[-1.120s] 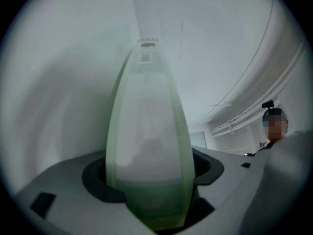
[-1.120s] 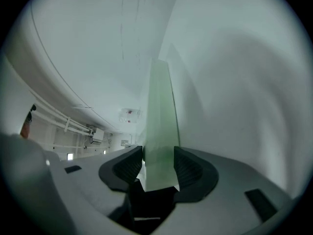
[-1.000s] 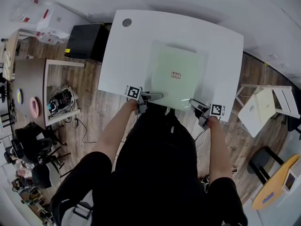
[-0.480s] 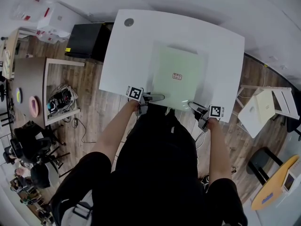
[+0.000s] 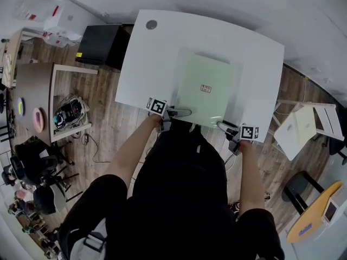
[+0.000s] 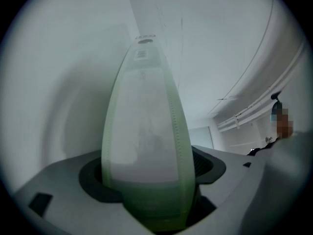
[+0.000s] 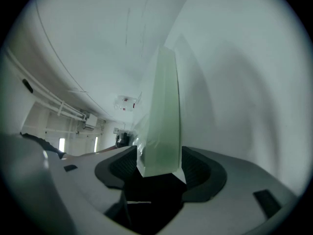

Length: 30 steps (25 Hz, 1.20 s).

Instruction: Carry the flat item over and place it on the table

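1. Opening, your right gripper [image 7: 156,168] leaves gaps on both sides of the flat item [image 5: 206,88]. Your left gripper [image 6: 149,174] stands wide and clamps nothing.
2. The flat item lies on the white surface [image 5: 143,64], its near edge between both jaws.
3. It seems stiff, thin and light; take it by the edges.
4. Only the head view shows it whole; the gripper views show the jaw gaps.

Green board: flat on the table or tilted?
Flat, it seems: the green board lies on the white table in the head view.

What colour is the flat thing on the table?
The flat item is pale green, clearest in the head view.
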Motion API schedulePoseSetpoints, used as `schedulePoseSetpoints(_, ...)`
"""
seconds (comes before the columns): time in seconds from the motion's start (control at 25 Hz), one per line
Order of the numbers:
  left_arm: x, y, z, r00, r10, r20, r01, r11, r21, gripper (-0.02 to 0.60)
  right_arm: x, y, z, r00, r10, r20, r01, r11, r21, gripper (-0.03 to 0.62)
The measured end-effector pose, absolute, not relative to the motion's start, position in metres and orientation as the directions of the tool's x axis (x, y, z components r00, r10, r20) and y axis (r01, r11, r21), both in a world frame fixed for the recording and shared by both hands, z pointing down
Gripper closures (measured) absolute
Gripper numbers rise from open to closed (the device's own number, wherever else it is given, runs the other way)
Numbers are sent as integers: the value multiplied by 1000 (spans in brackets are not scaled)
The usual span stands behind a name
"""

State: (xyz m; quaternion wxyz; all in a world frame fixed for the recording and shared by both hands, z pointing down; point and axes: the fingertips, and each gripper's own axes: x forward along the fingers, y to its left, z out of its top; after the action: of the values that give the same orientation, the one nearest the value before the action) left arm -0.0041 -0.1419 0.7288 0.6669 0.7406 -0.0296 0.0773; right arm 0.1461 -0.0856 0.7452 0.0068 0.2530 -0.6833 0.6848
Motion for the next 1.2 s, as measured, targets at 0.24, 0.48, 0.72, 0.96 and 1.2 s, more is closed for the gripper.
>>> schedulePoseSetpoints(0.24, -7, -138, 728, 987, 56, 148, -142, -95, 985, 199, 135, -88, 747, -878, -324, 352, -347, -77, -935, 319)
schedulePoseSetpoints(0.48, -5, -135, 719, 997, 25, 69, -69, 9, 998, 201, 143, -85, 746, -878, -328, 349, -325, -127, -937, 318)
schedulePoseSetpoints(0.72, -10, -136, 713, 999, 7, 31, -32, 36, 999, 249, 137, -91, 739, -901, -338, 270, -260, -77, -963, 316)
schedulePoseSetpoints(0.96, -10, -137, 713, 1000, 17, 3, -4, 47, 999, 250, 135, -90, 739, -904, -363, 224, -192, -122, -974, 301)
schedulePoseSetpoints(1.2, -7, -136, 721, 999, 11, 46, -46, 66, 997, 249, 132, -92, 739, -910, -348, 226, -213, -75, -974, 303)
